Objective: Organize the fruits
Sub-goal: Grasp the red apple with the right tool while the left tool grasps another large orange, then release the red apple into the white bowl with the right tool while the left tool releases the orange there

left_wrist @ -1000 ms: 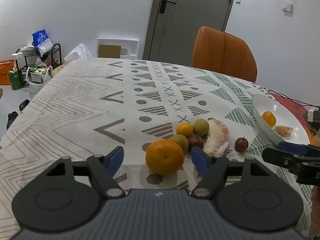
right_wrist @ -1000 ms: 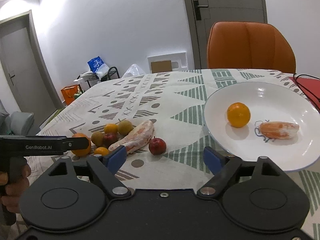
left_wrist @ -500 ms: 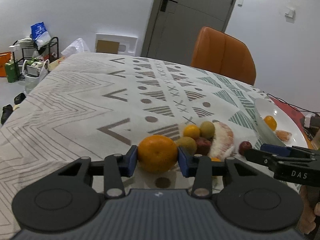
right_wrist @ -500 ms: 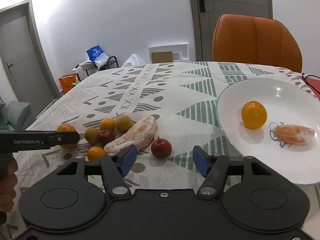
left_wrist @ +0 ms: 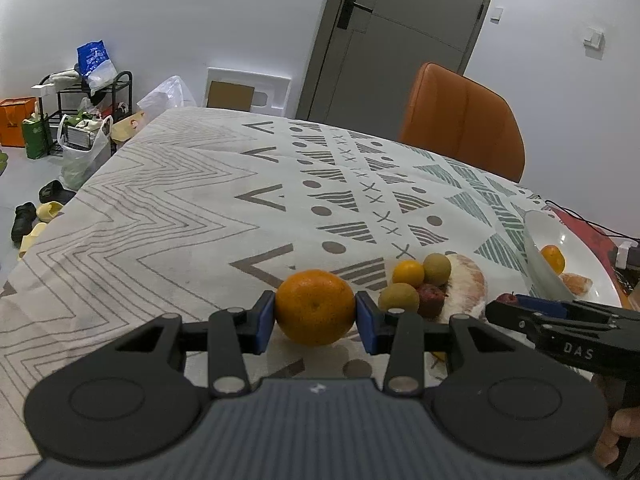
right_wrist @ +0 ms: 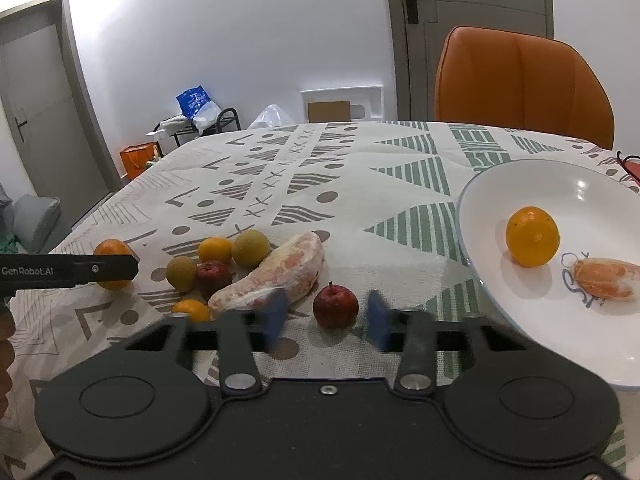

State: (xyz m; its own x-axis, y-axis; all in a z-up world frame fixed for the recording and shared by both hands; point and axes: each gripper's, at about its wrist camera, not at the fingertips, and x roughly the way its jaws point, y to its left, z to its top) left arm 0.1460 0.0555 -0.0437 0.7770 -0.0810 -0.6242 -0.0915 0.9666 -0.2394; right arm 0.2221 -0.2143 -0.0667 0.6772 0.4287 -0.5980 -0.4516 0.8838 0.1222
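1. The left gripper (left_wrist: 315, 316) has its blue fingers (left_wrist: 265, 322) clenched on a large orange (left_wrist: 315, 307), just left of the fruit pile (right_wrist: 240, 268).
2. The right gripper (right_wrist: 324, 316) is spread, its fingers flanking a small red apple (right_wrist: 335, 306) without touching.
3. Risk: the round orange may slip on the way to the white plate (right_wrist: 520, 184), or either gripper may nudge the pile.

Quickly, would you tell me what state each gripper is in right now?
Left gripper: shut on the large orange.
Right gripper: open, holding nothing, its blurred pads either side of the small red apple.
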